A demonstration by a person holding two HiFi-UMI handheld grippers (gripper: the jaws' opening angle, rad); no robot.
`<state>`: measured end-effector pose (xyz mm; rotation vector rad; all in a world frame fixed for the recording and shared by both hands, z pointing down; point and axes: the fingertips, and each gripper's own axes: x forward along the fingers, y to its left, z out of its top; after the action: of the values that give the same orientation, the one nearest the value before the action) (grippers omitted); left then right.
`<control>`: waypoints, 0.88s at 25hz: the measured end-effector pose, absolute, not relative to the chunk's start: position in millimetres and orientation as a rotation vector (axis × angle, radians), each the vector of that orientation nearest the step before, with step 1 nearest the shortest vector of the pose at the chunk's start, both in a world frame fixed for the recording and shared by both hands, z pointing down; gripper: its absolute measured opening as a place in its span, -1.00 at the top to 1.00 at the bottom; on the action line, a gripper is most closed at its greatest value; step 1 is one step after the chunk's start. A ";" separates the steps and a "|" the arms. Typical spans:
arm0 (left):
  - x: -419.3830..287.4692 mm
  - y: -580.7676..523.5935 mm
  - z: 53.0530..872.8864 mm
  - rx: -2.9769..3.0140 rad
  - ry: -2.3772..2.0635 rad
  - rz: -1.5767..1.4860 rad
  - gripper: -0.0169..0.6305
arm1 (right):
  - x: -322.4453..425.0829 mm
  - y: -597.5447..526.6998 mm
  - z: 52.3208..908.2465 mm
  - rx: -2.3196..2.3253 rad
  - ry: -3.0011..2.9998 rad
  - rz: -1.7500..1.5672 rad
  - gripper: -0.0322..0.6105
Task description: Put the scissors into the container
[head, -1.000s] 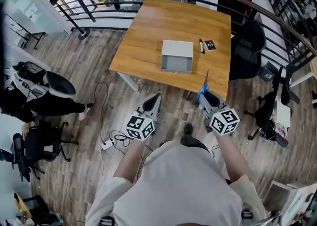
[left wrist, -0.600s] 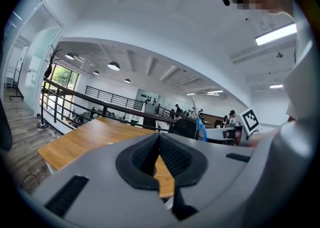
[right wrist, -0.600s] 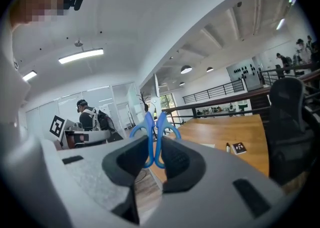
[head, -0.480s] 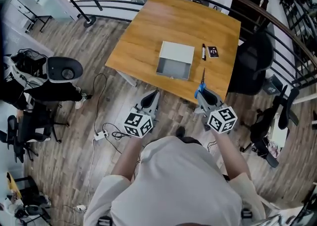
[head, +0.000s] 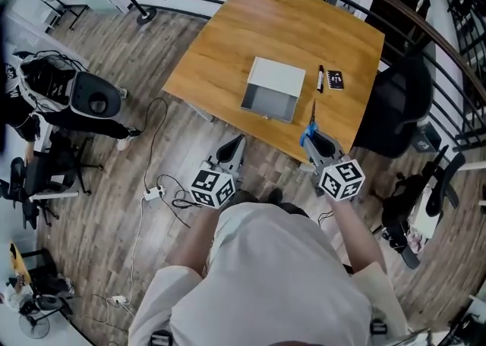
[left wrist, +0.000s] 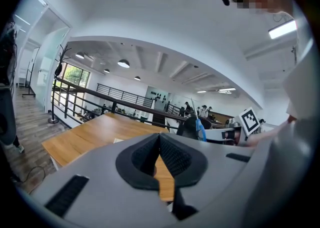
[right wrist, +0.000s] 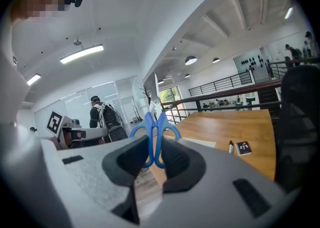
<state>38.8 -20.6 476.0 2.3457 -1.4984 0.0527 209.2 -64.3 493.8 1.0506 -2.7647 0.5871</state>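
Blue-handled scissors (head: 310, 129) stand upright in my right gripper (head: 314, 141), blades pointing toward the table. In the right gripper view the pads are shut on the two blue handle loops (right wrist: 155, 134), and the blades rise above my right gripper (right wrist: 155, 147). The container (head: 272, 88), a grey open box, sits on the wooden table (head: 304, 26) just ahead of the scissors' tip. My left gripper (head: 234, 147) hangs over the floor short of the table's near edge. Its pads meet with nothing between them, as the left gripper view shows of my left gripper (left wrist: 160, 141).
A black marker (head: 320, 79) and a small black card (head: 336, 80) lie right of the container. A black office chair (head: 399, 102) stands at the table's right side. Cables and a power strip (head: 154, 194) lie on the floor to the left, and a railing runs behind the table.
The head view has shifted, and the table and container now sit a little further right in it. Both grippers keep their pose, and the scissors stay in the right one.
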 end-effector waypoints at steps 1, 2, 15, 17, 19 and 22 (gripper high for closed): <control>36.4 -23.3 478.3 2.337 -1.500 0.055 0.97 | 207.2 -67.0 496.7 1.047 -2.759 0.596 0.65; 33.7 -26.4 480.4 2.330 -1.500 0.056 0.97 | 205.0 -69.7 499.6 1.045 -2.752 0.605 0.65; -18.5 -111.7 504.3 2.330 -1.389 0.062 0.97 | 163.3 -137.2 527.6 1.099 -2.629 0.649 0.65; -27.5 -125.9 511.7 2.330 -1.358 0.073 0.97 | 155.4 -150.7 533.6 1.116 -2.595 0.649 0.65; -38.0 -139.7 520.7 2.329 -1.327 0.086 0.97 | 145.0 -163.9 542.3 1.125 -2.560 0.648 0.65; -51.6 -157.4 537.1 2.322 -1.284 0.113 0.97 | 129.5 -179.8 560.8 1.128 -2.504 0.648 0.65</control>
<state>-51.6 -157.4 537.1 2.3221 -1.2837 0.1134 129.5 -179.8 560.8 1.1276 -2.5036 0.6475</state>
